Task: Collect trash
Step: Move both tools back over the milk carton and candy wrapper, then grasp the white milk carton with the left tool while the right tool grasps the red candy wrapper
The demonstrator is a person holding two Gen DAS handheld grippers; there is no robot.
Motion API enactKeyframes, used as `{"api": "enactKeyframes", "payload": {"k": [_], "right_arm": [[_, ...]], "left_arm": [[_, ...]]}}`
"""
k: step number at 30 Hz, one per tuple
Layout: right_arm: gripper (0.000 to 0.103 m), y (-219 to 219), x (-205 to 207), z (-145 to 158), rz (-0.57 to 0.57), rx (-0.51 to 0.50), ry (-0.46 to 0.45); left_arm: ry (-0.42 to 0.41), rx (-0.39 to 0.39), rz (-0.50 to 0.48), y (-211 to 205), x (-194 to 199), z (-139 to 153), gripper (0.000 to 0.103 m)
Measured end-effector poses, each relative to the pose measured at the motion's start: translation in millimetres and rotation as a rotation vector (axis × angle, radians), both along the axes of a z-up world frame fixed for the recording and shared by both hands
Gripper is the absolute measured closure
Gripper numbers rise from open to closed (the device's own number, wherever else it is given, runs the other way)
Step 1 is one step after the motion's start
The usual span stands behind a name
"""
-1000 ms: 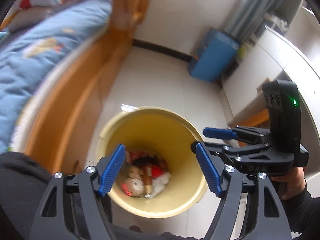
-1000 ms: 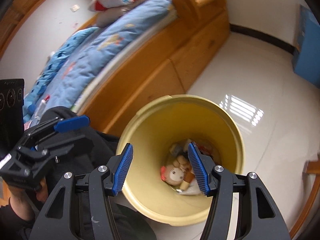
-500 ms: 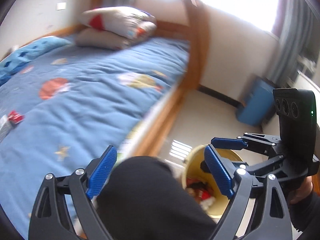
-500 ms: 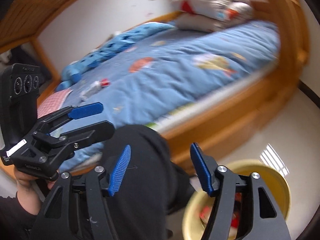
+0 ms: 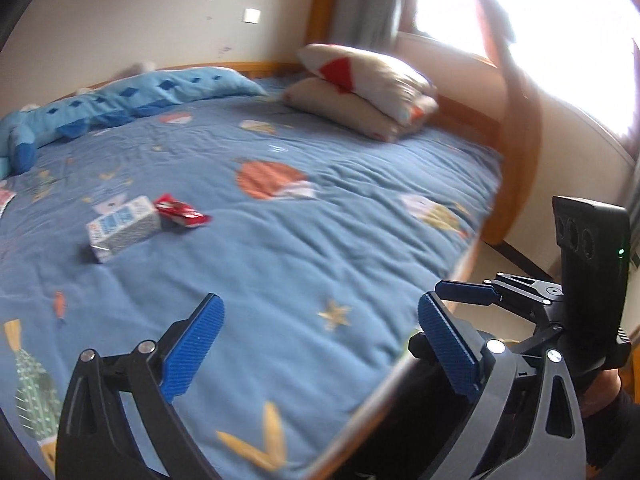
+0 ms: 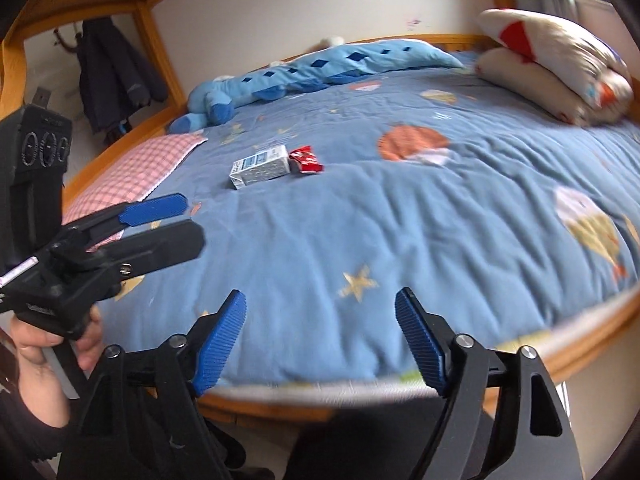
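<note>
So both cameras were staring down into the yellow bin a second ago and now they've swung up to the bed, which I read as: last drop is done, next pickup is starting. What's left is two bits of trash lying mid-bed on the blue quilt [image 6: 400,216], well ahead of both grippers: one small white-and-blue carton [image 6: 260,167] on its side, and one crumpled red wrapper [image 6: 306,160] right up against it (touching, looks like).

Left gripper [image 5: 320,352] is spread wide and opening, nothing between the jaws. Right gripper [image 6: 320,340] is opening too, also empty.

Other count: two stacked pillows [image 6: 556,64], one long blue plush [image 6: 304,76], one pink checked cloth [image 6: 132,172], one dark coat [image 6: 116,76] hanging far left.
</note>
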State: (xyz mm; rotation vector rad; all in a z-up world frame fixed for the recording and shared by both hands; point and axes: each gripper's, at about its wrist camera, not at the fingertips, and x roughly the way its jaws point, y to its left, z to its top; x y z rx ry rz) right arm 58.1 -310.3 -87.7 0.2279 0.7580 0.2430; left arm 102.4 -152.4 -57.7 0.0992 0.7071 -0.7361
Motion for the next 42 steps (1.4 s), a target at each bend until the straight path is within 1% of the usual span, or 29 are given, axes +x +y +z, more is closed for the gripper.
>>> {"api": "enactKeyframes", "payload": {"k": [3,5,10,17,21,24,26,30,33,37,40,42], "right_arm": [[0.018,14.5,27.1,0.4,0.02,-0.024,-0.008],[0.012,24.2,44.6,0.5,0.042,-0.034,-0.013],[0.011,45.3,84.4,1.3,0.081,-0.069,-0.044],[0.011,64.0,135.6,-4.3,0.12,-0.082,-0.014],[0.011,69.9,161.3,-9.8,0.127,-0.088,0.002],[0.011,74.1,178.4,-13.8,0.139,-0.098,0.01],[0.011,74.4,190.5,-15.9,0.139,-0.106,0.01],[0.011,74.4,214.1,-23.4,0.142,-0.107,0.029],[0.011,76.4,229.2,-29.3,0.142,-0.102,0.044],[0.011,79.7,245.0,-34.1,0.145,-0.094,0.05],[0.011,81.2,255.7,-39.4,0.146,-0.102,0.062],[0.011,82.1,261.4,-42.5,0.148,-0.107,0.071]], "left_arm": [[0.002,0.002,0.032,17.3,20.6,-1.3,0.004],[0.005,0.004,0.055,27.6,34.8,-3.4,0.004],[0.028,0.022,0.095,46.7,72.8,-14.0,0.004],[0.059,0.029,0.13,67.6,121.3,-22.9,0.004],[0.068,0.041,0.131,73.8,145.5,-27.5,0.004],[0.078,0.045,0.108,76.6,163.9,-32.0,0.004],[0.067,0.055,0.081,79.7,177.6,-37.4,0.004],[0.067,0.08,0.068,86.0,209.5,-48.6,0.004],[0.056,0.115,0.072,88.7,238.9,-60.9,0.004],[0.067,0.145,0.042,88.4,271.7,-79.1,0.005],[0.021,0.166,-0.002,84.6,279.6,-84.1,0.005],[0.005,0.185,-0.024,82.2,283.2,-84.9,0.005]]}}
